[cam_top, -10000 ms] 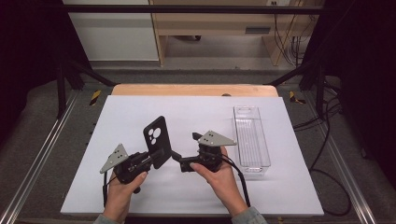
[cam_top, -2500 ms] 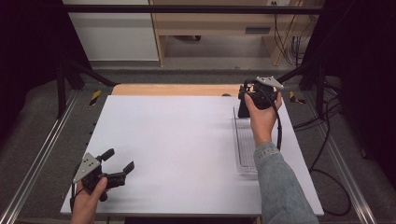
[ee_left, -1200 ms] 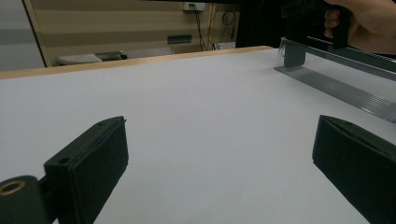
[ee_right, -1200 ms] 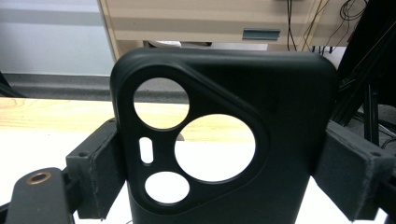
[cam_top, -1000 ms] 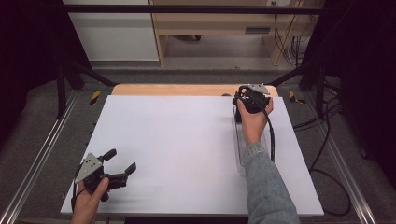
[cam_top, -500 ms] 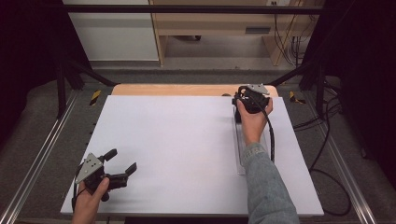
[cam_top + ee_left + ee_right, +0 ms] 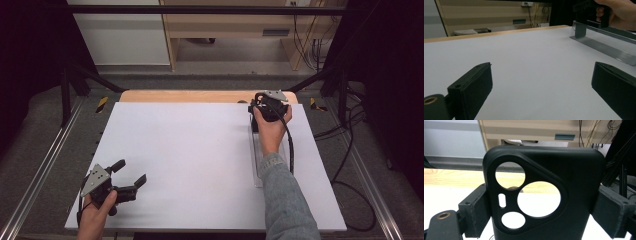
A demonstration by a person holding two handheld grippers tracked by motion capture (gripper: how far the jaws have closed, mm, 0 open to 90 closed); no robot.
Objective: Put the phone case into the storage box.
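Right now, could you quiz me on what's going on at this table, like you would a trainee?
1. True or false: the left gripper holds the black phone case.
2. Where does the clear tray lie? A) near the right hand B) near the left hand C) on the floor
3. Fill in: the left gripper's jaws stand ____.

Key: 1 false, the right gripper clamps it. 2 A. 3 open.

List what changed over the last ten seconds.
The left tool let go of the phone case and drew back to the table's near left corner, open. The right tool carried the case to the far end of the clear tray. The tray stayed put.
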